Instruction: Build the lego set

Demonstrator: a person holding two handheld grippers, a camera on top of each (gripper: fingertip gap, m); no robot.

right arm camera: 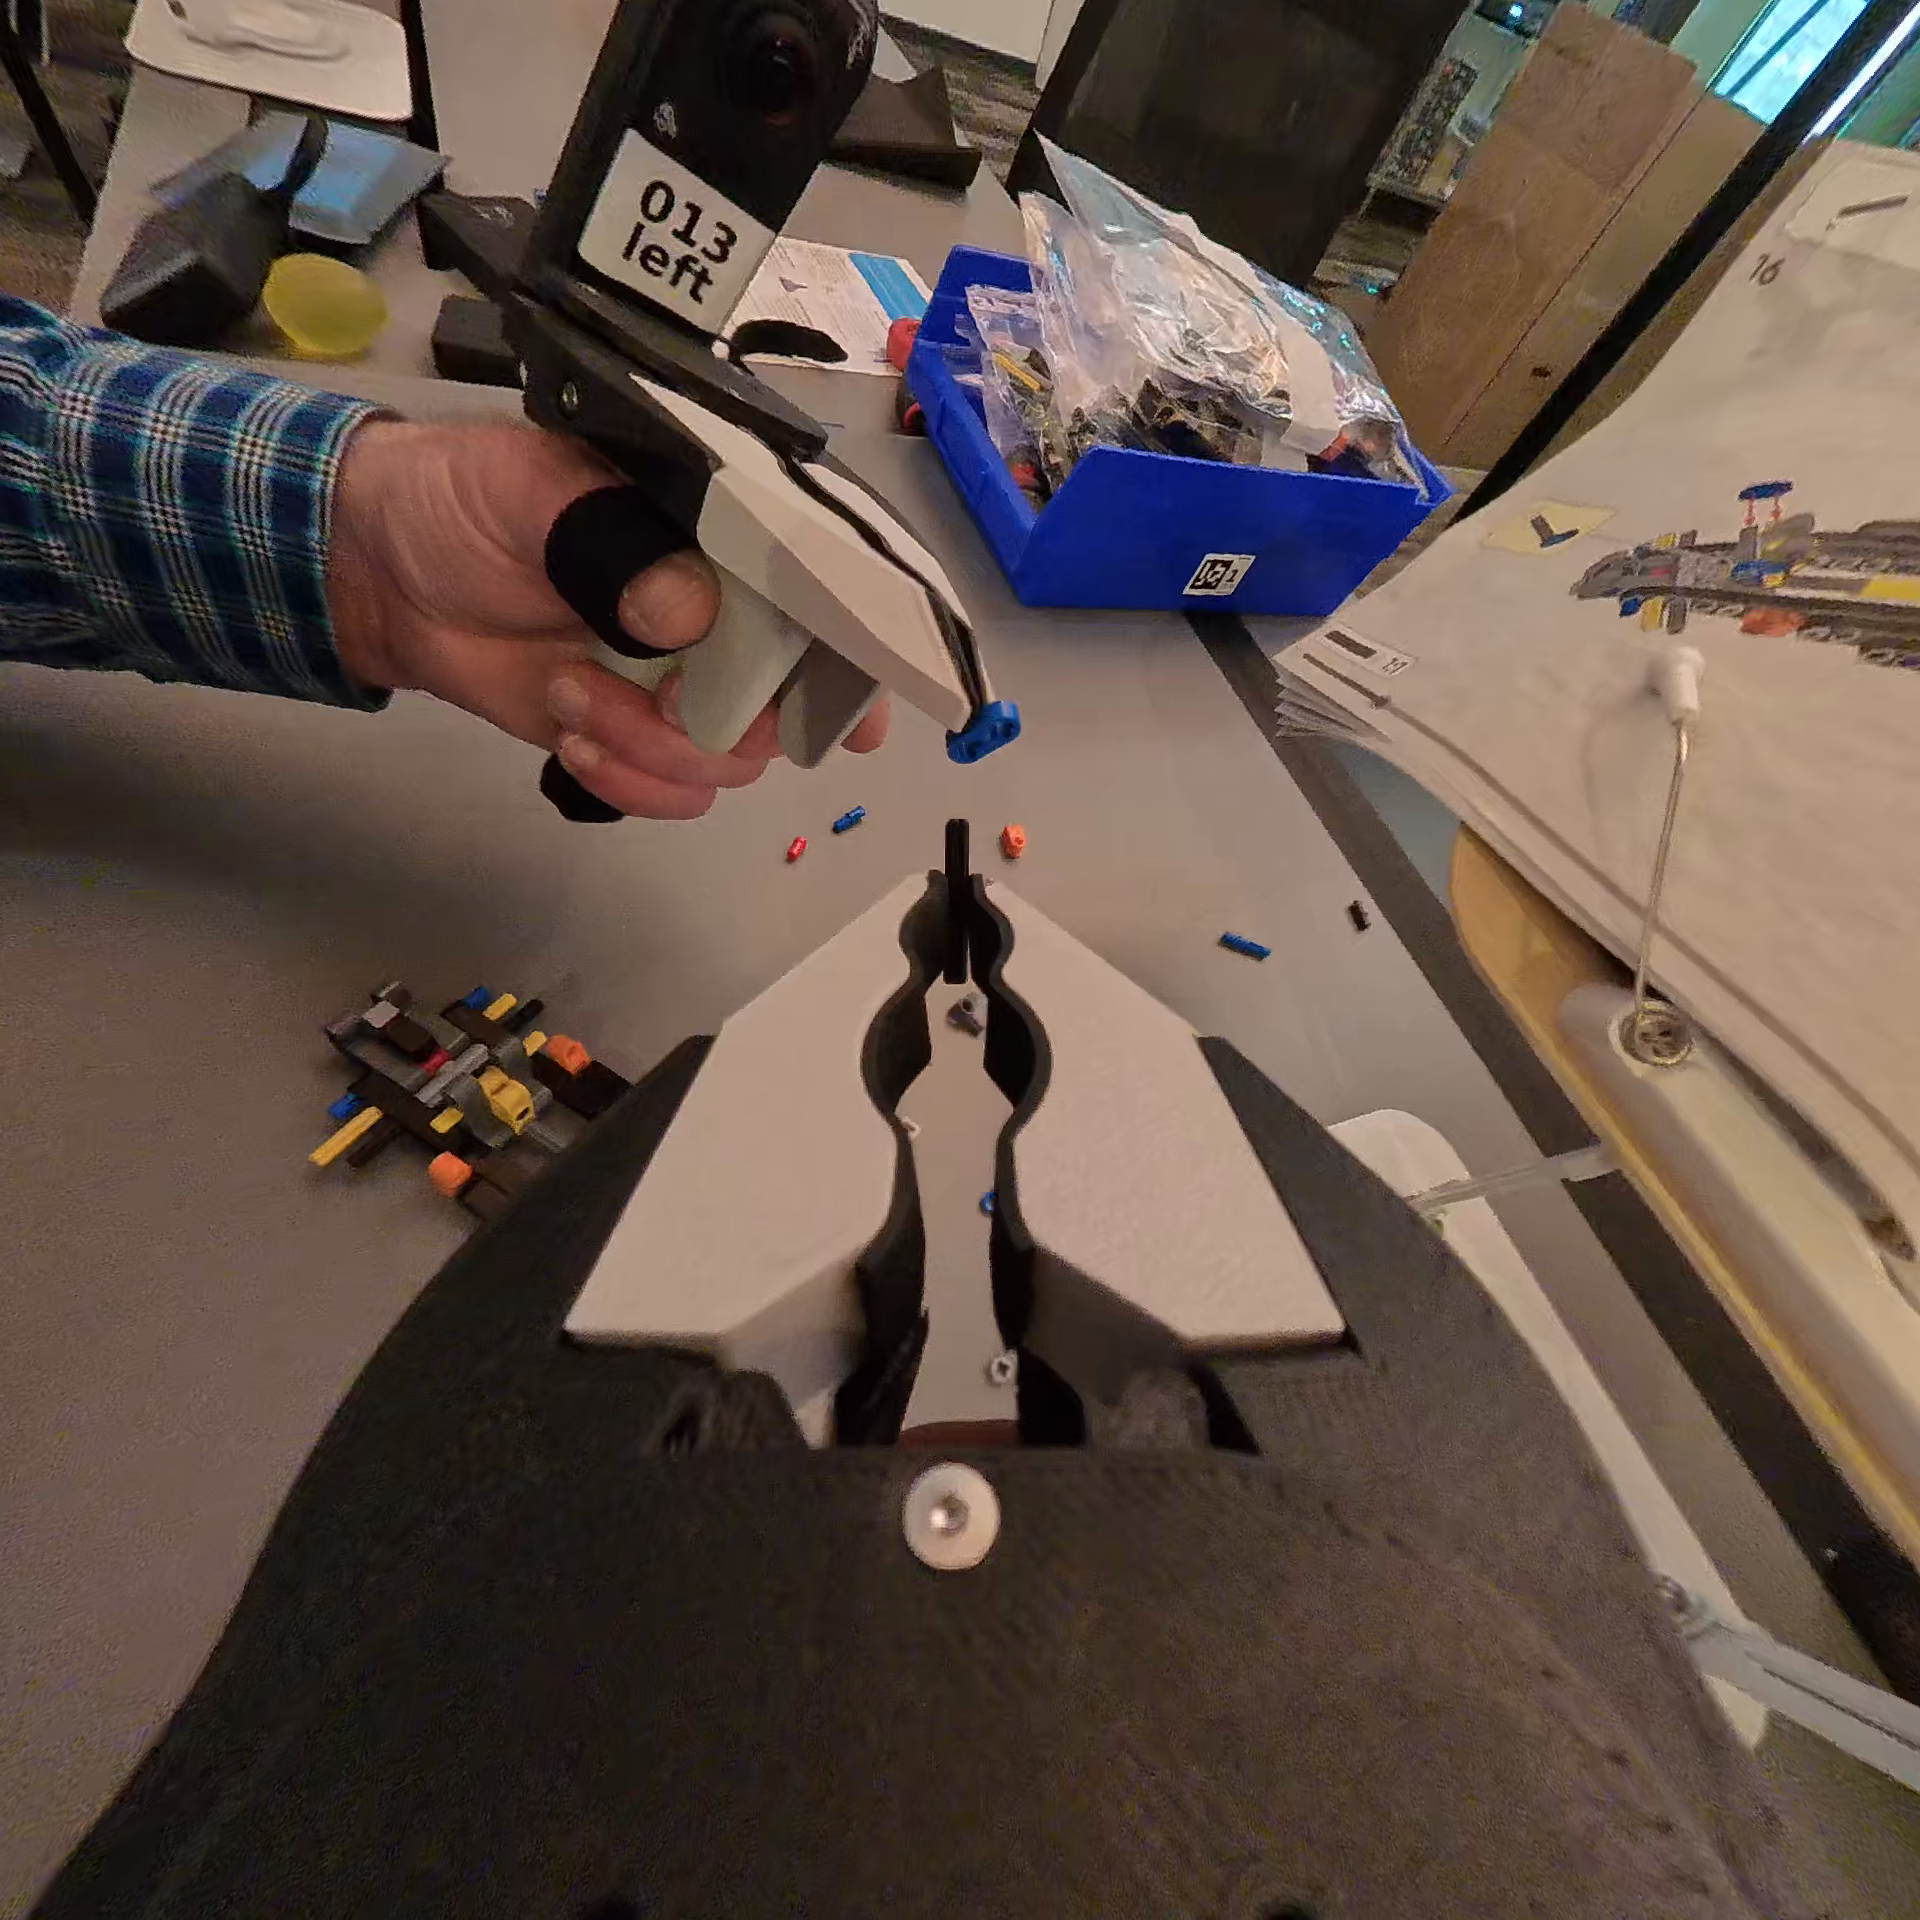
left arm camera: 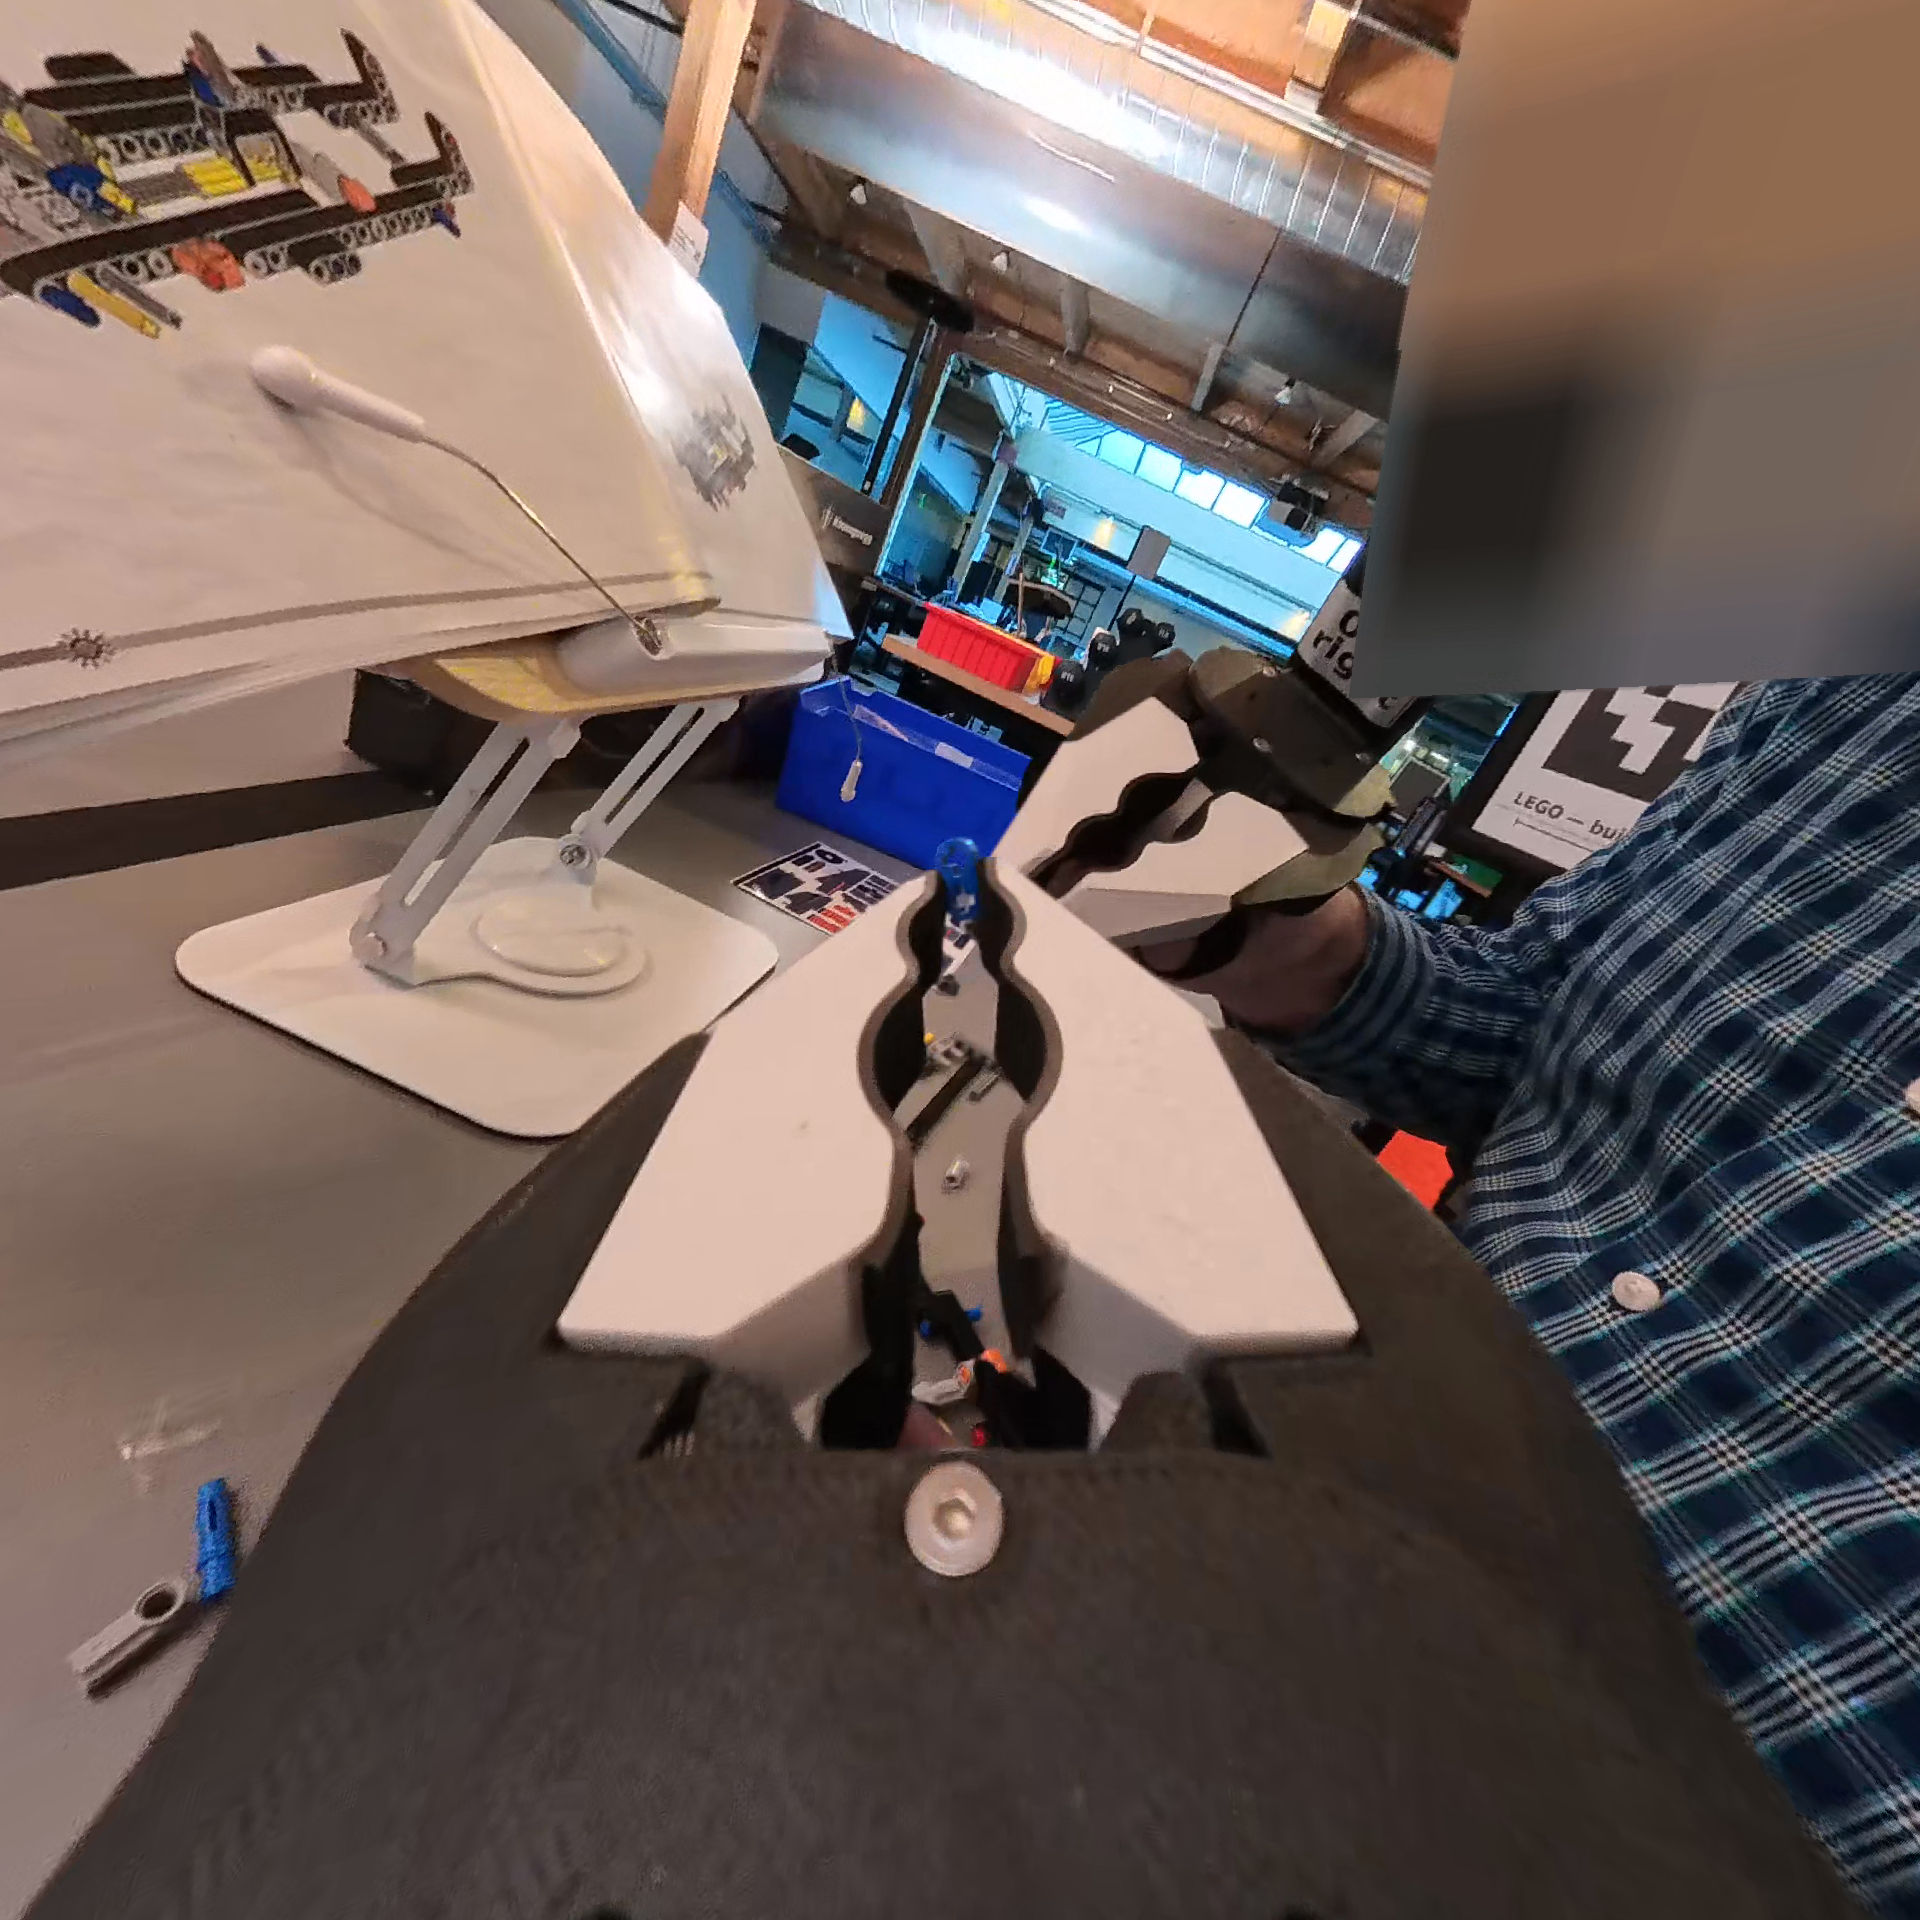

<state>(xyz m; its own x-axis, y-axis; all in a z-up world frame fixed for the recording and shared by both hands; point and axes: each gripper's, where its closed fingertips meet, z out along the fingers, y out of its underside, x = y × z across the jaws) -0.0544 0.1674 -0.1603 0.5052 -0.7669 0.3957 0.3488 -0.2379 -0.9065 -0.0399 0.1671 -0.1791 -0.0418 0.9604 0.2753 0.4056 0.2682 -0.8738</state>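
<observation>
Left wrist view first: the left gripper point(left arm camera: 961, 883) has its white fingers pressed together on a small blue connector piece point(left arm camera: 958, 878), held at the very tips. Behind it stands a blue plastic bin point(left arm camera: 899, 774), but from this low angle I cannot see what is inside. At the left, an instruction booklet point(left arm camera: 312, 343) lies open on a white metal stand point(left arm camera: 478, 935), kept flat by a thin wire clip. On the grey table point(left arm camera: 156, 1247) near the lower left lie a blue pin point(left arm camera: 213, 1538) and a grey connector point(left arm camera: 135, 1636), touching each other. The right gripper point(left arm camera: 1049, 862) appears beyond, in a hand with a plaid sleeve point(left arm camera: 1714, 1143).

Right wrist view: the right gripper point(right arm camera: 956, 894) has its fingers closed on a thin black axle point(right arm camera: 956, 899), which points forward past the tips. Only this view shows the bin's contents: crumpled transparent bags point(right arm camera: 1174, 322) full of mixed small pieces. It also shows the partly built model point(right arm camera: 468, 1091), a flat frame of black beams with yellow, orange and grey parts, lying on the table at the left. Small loose pieces, red point(right arm camera: 796, 849), blue point(right arm camera: 1243, 945) and orange point(right arm camera: 1012, 840), are scattered ahead of the fingers.
</observation>
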